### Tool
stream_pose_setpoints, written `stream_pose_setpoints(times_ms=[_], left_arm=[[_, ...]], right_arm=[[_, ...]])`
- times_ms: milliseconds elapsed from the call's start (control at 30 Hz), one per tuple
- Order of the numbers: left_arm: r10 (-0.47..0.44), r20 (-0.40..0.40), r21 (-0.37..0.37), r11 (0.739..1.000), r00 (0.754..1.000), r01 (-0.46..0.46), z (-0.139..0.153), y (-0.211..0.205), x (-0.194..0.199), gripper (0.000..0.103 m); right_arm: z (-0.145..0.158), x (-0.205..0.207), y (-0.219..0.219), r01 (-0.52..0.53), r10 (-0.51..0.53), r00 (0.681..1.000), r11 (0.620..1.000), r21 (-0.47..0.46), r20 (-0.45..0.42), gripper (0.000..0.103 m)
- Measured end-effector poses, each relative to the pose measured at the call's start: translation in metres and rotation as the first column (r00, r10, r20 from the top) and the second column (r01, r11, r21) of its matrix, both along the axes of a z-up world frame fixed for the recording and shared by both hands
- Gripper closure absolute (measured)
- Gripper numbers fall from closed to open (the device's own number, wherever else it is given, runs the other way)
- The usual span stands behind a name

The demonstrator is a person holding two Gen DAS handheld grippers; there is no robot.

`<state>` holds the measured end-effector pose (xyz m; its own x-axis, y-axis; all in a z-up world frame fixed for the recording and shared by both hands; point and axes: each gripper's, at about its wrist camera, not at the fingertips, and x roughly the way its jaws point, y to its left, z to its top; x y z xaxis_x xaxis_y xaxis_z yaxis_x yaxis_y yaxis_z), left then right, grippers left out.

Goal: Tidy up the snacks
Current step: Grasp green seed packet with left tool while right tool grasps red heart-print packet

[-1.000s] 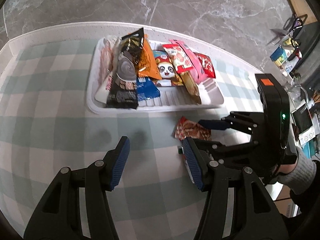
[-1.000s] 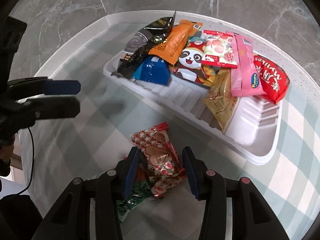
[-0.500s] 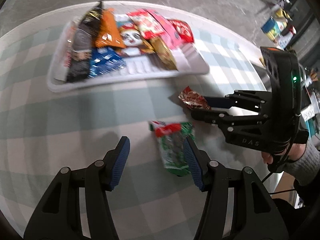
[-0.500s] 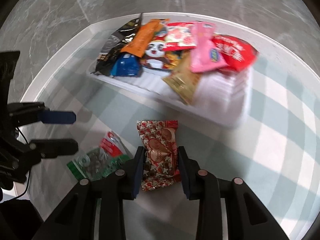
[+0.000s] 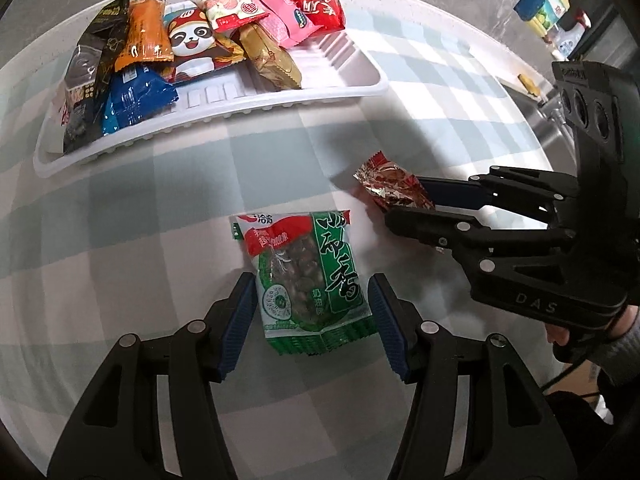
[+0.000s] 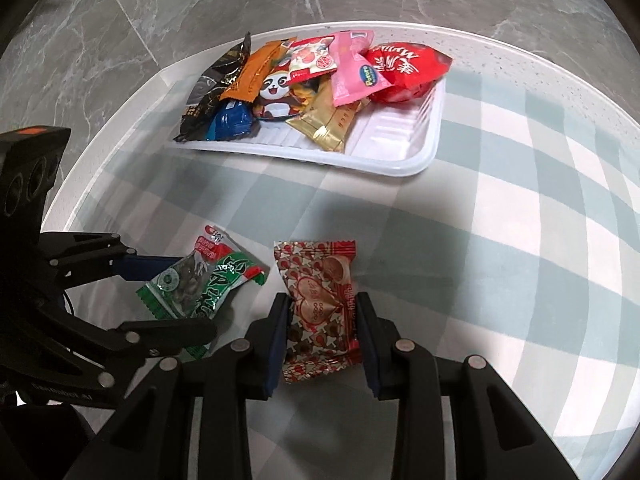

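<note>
A white tray [image 5: 352, 88] at the back of the checked table holds several snack packets; it also shows in the right wrist view [image 6: 404, 148]. My left gripper [image 5: 312, 312] is open, its fingers either side of a green and red seed packet [image 5: 308, 272] lying on the table, apart from it. My right gripper [image 6: 322, 324] is shut on a red heart-print candy packet [image 6: 320, 296], held just above the table. In the left wrist view the candy packet [image 5: 392, 186] sticks out of the right gripper's fingers. The seed packet also shows in the right wrist view [image 6: 200, 284].
The round table has a white raised rim [image 6: 520, 44] and grey marble floor beyond. Clutter of bottles and boxes [image 5: 548, 12] sits off the table at far right. The tray's right part [image 6: 396, 136] is bare.
My right gripper closed on the candy packet and lifted it slightly. My left gripper moved forward and right until the green seed packet lies between its open fingers.
</note>
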<state>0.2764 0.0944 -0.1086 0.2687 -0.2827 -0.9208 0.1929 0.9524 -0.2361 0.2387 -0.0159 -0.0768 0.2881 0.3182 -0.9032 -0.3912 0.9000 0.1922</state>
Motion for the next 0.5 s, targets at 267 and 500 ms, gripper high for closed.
stream_pose_setpoints(times_ms=[267, 500], left_arm=[[-0.008, 0.028, 0.051, 0.999, 1.0, 0.006, -0.001, -0.011, 0.002, 0.048], [-0.019, 0.053, 0.066, 0.998, 0.998, 0.015, -0.002, -0.014, -0.001, 0.048]], right_arm=[[-0.001, 0.001, 0.004, -0.007, 0.007, 1.0, 1.0, -0.022, 0.008, 0.067], [0.0, 0.001, 0.008, -0.015, 0.015, 1.0, 0.999, -0.042, 0.017, 0.067]])
